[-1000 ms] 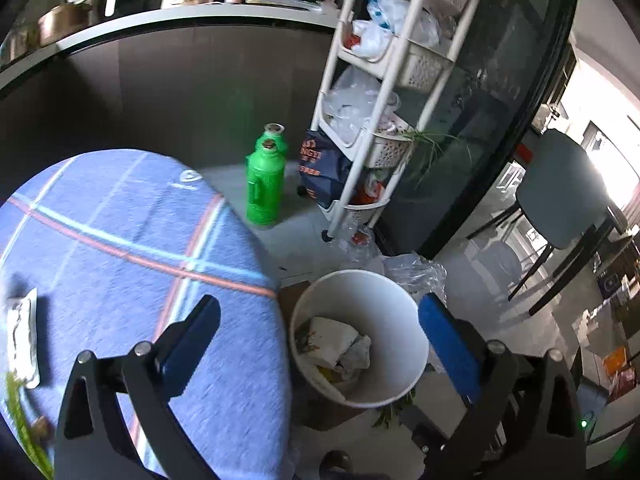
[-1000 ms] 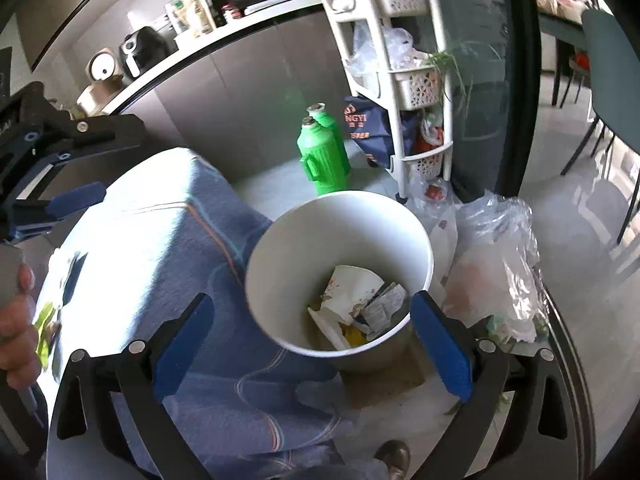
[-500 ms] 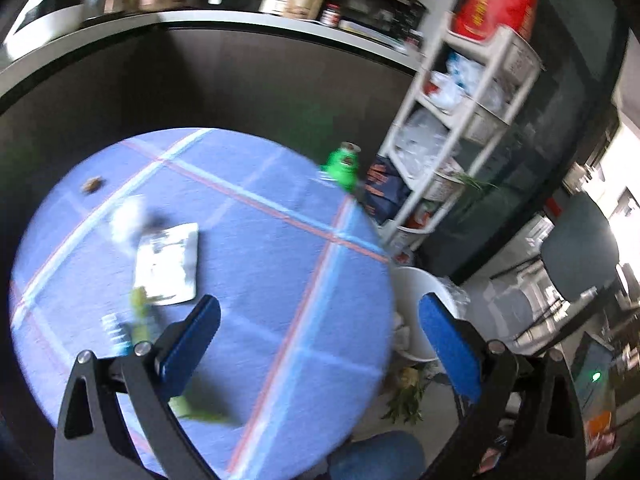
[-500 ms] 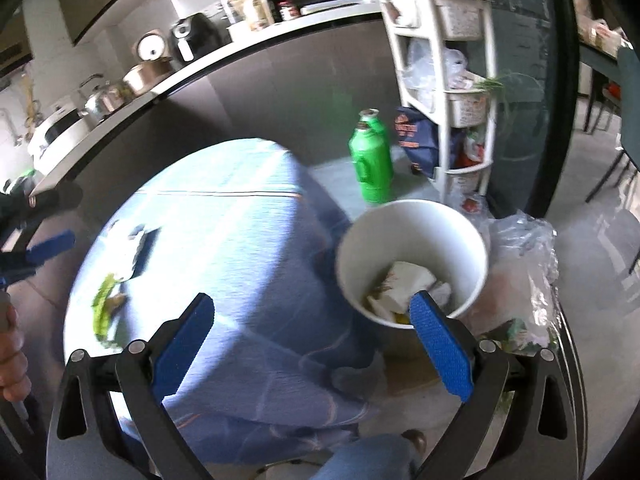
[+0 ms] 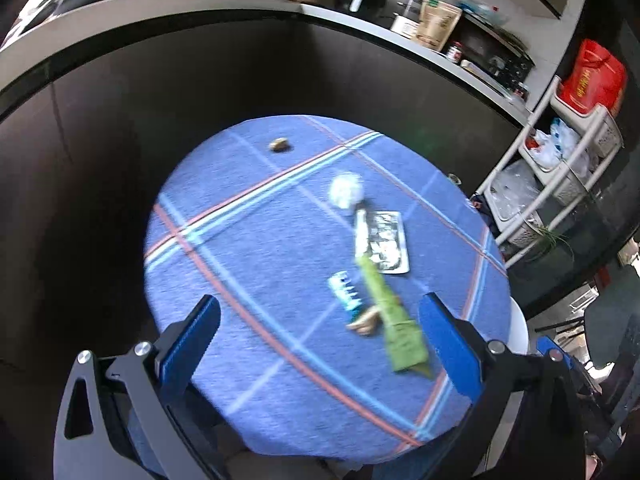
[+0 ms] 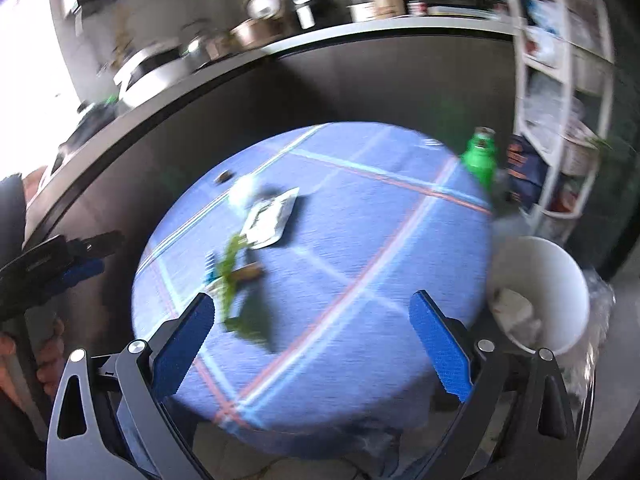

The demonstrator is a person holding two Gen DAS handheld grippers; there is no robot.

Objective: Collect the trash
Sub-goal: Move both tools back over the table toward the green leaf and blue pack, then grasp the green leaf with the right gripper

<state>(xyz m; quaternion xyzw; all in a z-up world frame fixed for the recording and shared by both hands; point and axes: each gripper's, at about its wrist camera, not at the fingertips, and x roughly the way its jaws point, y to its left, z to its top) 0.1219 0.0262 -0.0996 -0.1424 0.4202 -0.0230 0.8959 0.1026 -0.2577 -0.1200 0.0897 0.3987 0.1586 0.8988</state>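
Both grippers have swung off the white bin (image 6: 538, 292) back over the tabletop (image 5: 256, 264), jaws wide and empty; the green wrapper (image 5: 394, 320) lies lengthwise toward the near-right edge, closest to the left gripper (image 5: 320, 344), with the right gripper (image 6: 316, 340) farther off.

The left hand-held gripper (image 5: 320, 336) has two flat blue fingers (image 5: 188, 344) with a serrated inner edge, each bolted to a dark grey metal arm. The arms are angular plates with triangular cut-outs, and round silver screw heads sit at the joints. The right hand-held gripper (image 6: 308, 340) is built the same way: blue ridged fingers (image 6: 440, 352), dark grey arms with triangular slots, silver screws at the pivots. In the right wrist view the left hand-held gripper shows from the side as a black body with a blue finger, gripped by a hand (image 6: 48, 356). A dark sleeve (image 6: 10, 208) shows at the frame's left edge.
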